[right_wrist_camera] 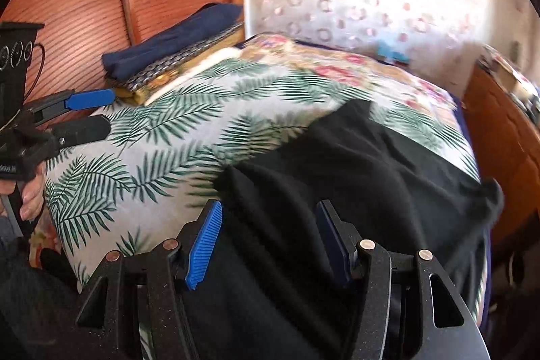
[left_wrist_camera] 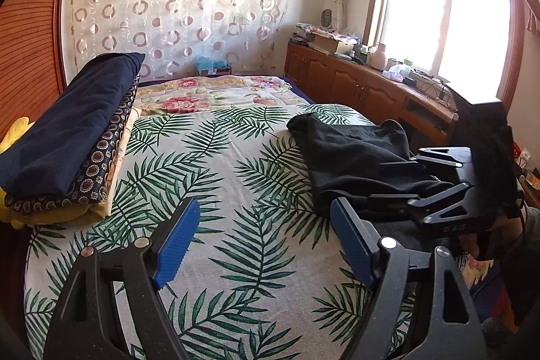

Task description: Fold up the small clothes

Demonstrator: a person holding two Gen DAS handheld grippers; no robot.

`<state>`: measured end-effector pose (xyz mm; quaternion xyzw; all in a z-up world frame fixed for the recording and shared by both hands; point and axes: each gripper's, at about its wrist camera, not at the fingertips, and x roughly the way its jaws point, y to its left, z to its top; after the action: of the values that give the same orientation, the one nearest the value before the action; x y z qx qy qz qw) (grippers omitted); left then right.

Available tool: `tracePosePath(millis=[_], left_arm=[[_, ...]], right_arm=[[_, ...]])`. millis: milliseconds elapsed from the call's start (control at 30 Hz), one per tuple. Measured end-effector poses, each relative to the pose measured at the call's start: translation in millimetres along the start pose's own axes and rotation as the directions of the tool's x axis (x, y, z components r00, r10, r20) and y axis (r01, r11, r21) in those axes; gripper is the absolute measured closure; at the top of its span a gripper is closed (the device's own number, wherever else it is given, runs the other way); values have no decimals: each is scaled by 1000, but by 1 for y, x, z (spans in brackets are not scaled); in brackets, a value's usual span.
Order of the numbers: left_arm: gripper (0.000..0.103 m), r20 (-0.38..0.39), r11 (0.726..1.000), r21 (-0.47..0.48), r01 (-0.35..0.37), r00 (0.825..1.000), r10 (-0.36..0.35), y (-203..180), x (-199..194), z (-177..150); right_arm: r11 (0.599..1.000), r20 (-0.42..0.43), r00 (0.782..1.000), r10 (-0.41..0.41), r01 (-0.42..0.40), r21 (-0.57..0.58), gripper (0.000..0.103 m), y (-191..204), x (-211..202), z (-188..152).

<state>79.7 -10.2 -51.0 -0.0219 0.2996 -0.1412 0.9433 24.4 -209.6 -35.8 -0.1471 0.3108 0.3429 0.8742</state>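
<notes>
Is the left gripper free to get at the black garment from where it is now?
Probably yes. The left gripper is open and empty over bare bedspread, and the black garment lies uncovered just beside it. Only the right gripper, hovering over the cloth's near end, might crowd it.

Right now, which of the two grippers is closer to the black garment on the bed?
Right. The right gripper hangs open just over the black garment; the left gripper hovers open over bare leaf-print bedspread beside it.
</notes>
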Motion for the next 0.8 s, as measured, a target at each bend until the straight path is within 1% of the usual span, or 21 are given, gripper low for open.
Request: tracePosePath(millis=[100, 233, 300, 400, 467, 500, 533, 567, 600, 700, 767, 800], left_arm=[[23, 3, 1000, -2, 1, 1000, -1, 2, -1, -1], [23, 5, 1000, -8, 2, 1000, -2, 4, -2, -2], [23, 3, 1000, -11, 2, 1000, -2, 5, -2, -3], [23, -1, 1000, -12, 4, 1000, -4, 6, -1, -4], [22, -4, 1000, -12, 5, 1000, -5, 6, 0, -5], [23, -6, 1000, -11, 6, 1000, -6, 5, 0, -5], [23, -7, 1000, -10, 7, 1000, -7, 5, 0, -5], [23, -9, 1000, -8, 8, 1000, -8, 4, 1, -5], [23, -10, 1000, -7, 9, 1000, -9, 4, 1, -5], [23, -14, 1000, -2, 11, 1000, -11, 3, 2, -5], [23, -18, 1000, 1, 14, 1000, -14, 2, 3, -5], [23, -20, 1000, 1, 16, 1000, -16, 2, 3, -5]], right_arm=[[999, -35, 999, 25, -26, -22, 43, 5, 16, 14], [999, -87, 995, 48, -50, -19, 43, -1, 39, 21], [998, -116, 992, 49, -52, -22, 43, -7, 55, 23], [999, -149, 988, 32, -38, -36, 43, -5, 73, 25], [998, -147, 989, 26, -34, -47, 44, -3, 81, 28], [999, -142, 990, 21, -28, -47, 54, -3, 82, 31], [999, -135, 991, 12, -18, -44, 73, -5, 81, 31], [999, -126, 992, 7, -12, -41, 85, -7, 78, 32], [999, -114, 993, 9, -13, -37, 92, -9, 74, 32], [999, -37, 998, 44, -43, 24, 93, -28, 51, 36], [998, 12, 999, 31, -32, 61, 93, -44, 34, 40], [997, 36, 999, 7, -10, 73, 93, -54, 24, 42]])
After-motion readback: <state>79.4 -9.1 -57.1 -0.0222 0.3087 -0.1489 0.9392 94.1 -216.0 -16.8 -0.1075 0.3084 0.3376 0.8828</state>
